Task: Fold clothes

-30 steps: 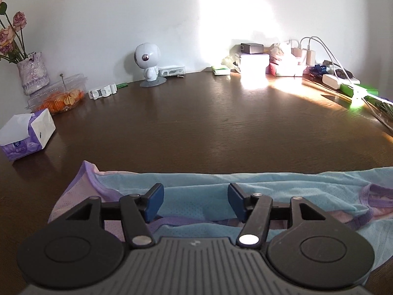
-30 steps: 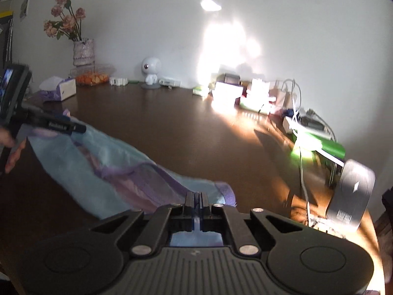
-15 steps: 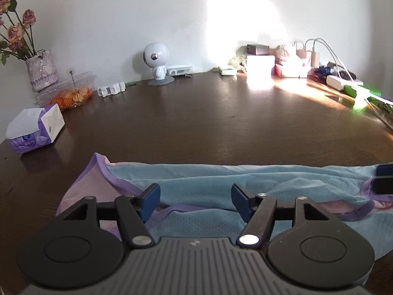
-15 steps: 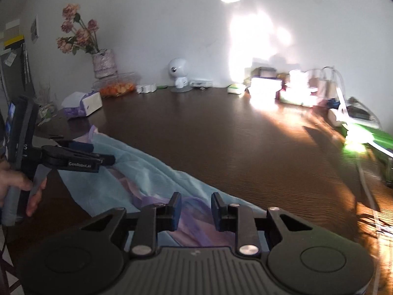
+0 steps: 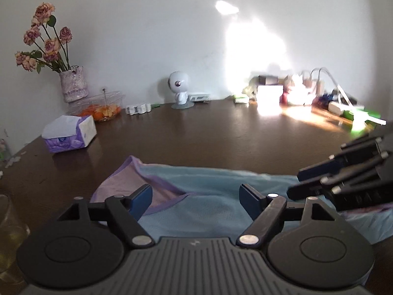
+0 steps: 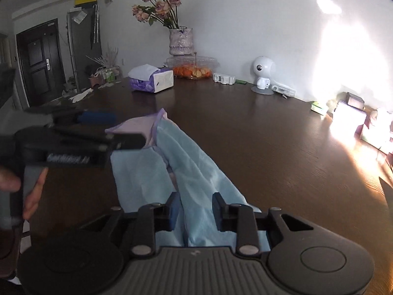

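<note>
A light blue garment (image 5: pixel 211 186) with purple trim lies in a long folded strip on the dark wooden table (image 5: pixel 196 137). My left gripper (image 5: pixel 196 196) hovers over its purple-edged end, jaws wide and still opening, pads off the cloth. My right gripper (image 6: pixel 196 209) stands low over the other end of the garment (image 6: pixel 194 167). Its jaws are opening, and a ridge of cloth runs between them without being pinched. The right gripper (image 5: pixel 319 182) shows at the right edge of the left wrist view. In the right wrist view a hand (image 6: pixel 32 191) holds the left gripper (image 6: pixel 118 129).
Along the wall stand a purple tissue box (image 5: pixel 68 135), a vase of dried roses (image 5: pixel 73 86), a clear tub of orange fruit (image 5: pixel 100 105) and a white robot figure (image 5: pixel 179 91). Boxes, chargers and cables (image 5: pixel 307 91) crowd the sunlit back right. A dark door (image 6: pixel 39 61) is far left.
The right gripper went from shut on the garment's edge to parted, letting the cloth drop, and swung left toward the left gripper. The left jaws widened. The garment now lies as a shorter strip.
</note>
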`<state>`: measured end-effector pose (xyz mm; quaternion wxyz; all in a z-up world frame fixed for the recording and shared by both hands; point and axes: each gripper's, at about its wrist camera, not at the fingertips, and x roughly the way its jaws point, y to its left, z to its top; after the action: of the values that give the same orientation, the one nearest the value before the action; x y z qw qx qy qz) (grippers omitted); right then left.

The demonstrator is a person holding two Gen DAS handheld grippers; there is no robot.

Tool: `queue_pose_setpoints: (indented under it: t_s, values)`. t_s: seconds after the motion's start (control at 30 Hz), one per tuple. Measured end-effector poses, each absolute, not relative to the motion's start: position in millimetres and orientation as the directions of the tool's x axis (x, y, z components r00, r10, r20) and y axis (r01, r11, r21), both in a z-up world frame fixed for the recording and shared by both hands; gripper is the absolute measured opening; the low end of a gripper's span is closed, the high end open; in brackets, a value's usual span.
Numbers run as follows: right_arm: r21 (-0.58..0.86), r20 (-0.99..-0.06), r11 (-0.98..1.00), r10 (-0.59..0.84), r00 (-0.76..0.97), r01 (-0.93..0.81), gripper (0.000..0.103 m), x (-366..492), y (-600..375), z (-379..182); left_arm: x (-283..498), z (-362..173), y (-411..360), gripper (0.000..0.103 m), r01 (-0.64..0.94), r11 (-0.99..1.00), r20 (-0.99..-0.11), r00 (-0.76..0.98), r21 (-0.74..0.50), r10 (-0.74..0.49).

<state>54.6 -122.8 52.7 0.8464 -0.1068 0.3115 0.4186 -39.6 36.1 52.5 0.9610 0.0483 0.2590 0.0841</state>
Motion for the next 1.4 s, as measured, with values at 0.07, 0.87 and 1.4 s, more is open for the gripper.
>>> queue_pose_setpoints:
  t_s: [0.07, 0.87, 1.4]
  values:
    - [0.116, -0.669, 0.604, 0.634, 0.388, -0.788, 0.016, 70.9, -103.6, 41.7, -39.6, 44.4, 39.0, 0.079, -0.170, 0.969, -0.518, 0.821, 0.179, 0.240]
    - [-0.011, -0.772, 0.387, 0.583, 0.254, -0.922, 0.000, 191.3, 74.9, 30.0, 11.8, 19.0, 98.2, 0.003, -0.393, 0.918, -0.603, 0.720, 0.053, 0.343]
    - [-0.039, -0.741, 0.960, 0.159, 0.652, -0.279, 0.003, 320.3, -116.7, 32.2, 211.5, 43.7, 76.6, 0.016, -0.151, 0.980, -0.583, 0.811, -0.127, 0.049]
